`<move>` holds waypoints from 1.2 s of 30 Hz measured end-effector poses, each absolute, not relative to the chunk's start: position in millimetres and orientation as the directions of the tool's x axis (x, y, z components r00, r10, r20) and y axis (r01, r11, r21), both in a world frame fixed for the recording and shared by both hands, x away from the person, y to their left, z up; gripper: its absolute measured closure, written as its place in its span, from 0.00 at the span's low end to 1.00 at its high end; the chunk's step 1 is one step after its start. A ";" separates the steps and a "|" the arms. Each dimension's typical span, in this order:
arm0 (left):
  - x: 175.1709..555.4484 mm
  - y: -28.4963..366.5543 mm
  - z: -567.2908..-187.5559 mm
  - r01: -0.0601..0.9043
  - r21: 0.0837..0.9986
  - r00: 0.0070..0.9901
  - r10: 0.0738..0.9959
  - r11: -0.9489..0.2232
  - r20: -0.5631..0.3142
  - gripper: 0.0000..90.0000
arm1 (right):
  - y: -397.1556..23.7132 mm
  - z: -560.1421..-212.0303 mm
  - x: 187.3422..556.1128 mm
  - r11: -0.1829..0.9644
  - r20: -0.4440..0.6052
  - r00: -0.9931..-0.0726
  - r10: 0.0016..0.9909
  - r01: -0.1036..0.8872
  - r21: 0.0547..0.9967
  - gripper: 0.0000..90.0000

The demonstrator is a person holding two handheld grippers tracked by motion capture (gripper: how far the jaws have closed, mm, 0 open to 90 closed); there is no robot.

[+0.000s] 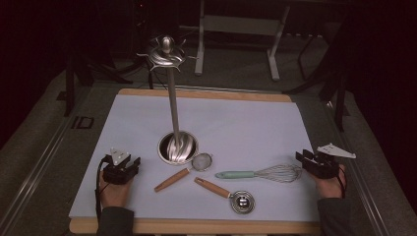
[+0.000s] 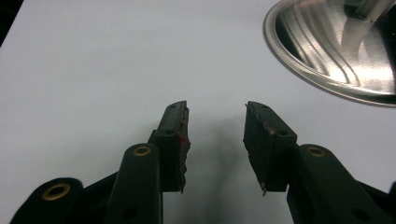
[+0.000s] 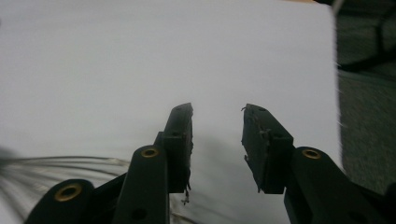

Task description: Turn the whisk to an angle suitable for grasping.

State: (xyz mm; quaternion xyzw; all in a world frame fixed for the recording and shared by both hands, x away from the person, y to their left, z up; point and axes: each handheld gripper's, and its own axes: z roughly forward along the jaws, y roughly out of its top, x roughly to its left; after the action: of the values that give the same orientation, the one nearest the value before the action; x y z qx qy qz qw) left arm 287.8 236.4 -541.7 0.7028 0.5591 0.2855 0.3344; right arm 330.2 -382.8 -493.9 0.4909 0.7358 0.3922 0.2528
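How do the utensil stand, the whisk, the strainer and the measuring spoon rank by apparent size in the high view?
1. utensil stand, largest by far
2. whisk
3. strainer and measuring spoon: these look about alike, so I leave them unranked

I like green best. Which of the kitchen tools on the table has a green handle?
The whisk, lying at the right. The little strainer and the measuring cup both have brown wooden handles.

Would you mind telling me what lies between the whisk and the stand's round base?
In the high view, a small strainer lies between the whisk and the base, touching the base's rim.
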 end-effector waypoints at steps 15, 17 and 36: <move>287.8 236.3 -541.7 0.595 0.789 0.213 0.977 -0.153 0.029 0.65 | -324.1 -476.3 330.4 0.501 -0.099 -0.646 0.757 0.477 0.722 0.67; 287.8 236.3 -541.6 0.596 0.788 0.213 0.977 -0.153 0.029 0.65 | -313.1 -478.5 329.7 0.558 -0.126 -0.681 0.722 0.464 0.688 0.67; 288.2 236.4 -541.8 0.597 0.788 0.211 0.977 -0.150 0.026 0.64 | -240.6 -491.3 323.8 0.769 -0.134 -0.871 0.473 0.334 0.545 0.62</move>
State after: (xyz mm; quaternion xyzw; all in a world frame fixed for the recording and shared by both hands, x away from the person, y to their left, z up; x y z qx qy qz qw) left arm 288.2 236.4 -541.8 0.7030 0.5598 0.2845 0.3340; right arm 323.8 -240.6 -491.3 0.2168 0.9311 0.2615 0.1331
